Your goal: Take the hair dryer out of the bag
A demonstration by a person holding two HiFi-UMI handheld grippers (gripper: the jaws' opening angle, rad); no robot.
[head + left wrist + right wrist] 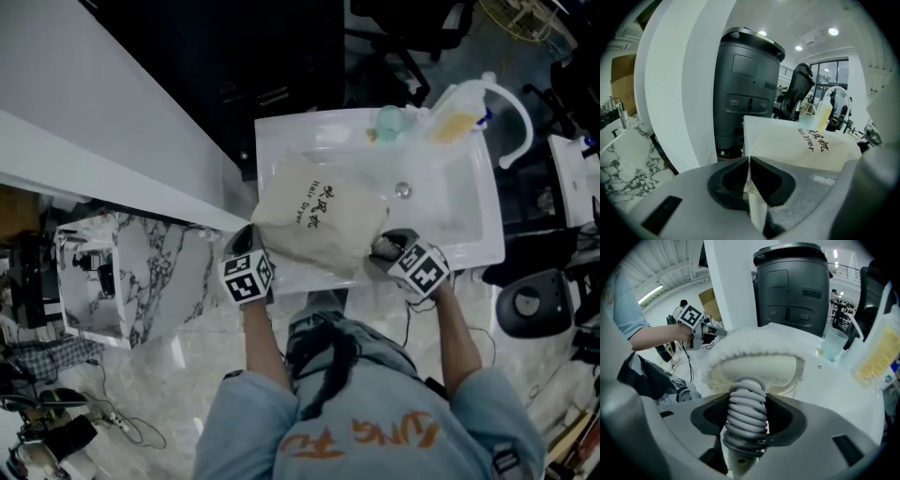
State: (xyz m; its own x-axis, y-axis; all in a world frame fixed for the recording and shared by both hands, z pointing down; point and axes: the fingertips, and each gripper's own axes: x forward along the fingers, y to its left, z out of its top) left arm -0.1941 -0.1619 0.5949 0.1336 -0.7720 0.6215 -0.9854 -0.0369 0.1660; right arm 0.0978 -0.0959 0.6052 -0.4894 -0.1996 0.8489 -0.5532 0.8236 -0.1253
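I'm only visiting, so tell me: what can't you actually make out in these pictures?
Hair dryer: the right gripper view shows only part of its cream body; the bag covers the rest, and in the head view too.
Coiled cord: its plug end is hidden under the right gripper, right gripper view.
Bottle: its label is blurred and cut off by the edge, right gripper view.

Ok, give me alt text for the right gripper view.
The right gripper clamps the hair dryer by its cord-wrapped handle, the cream body partly inside the gathered mouth of the bag. At left, the left gripper pinches its far end.
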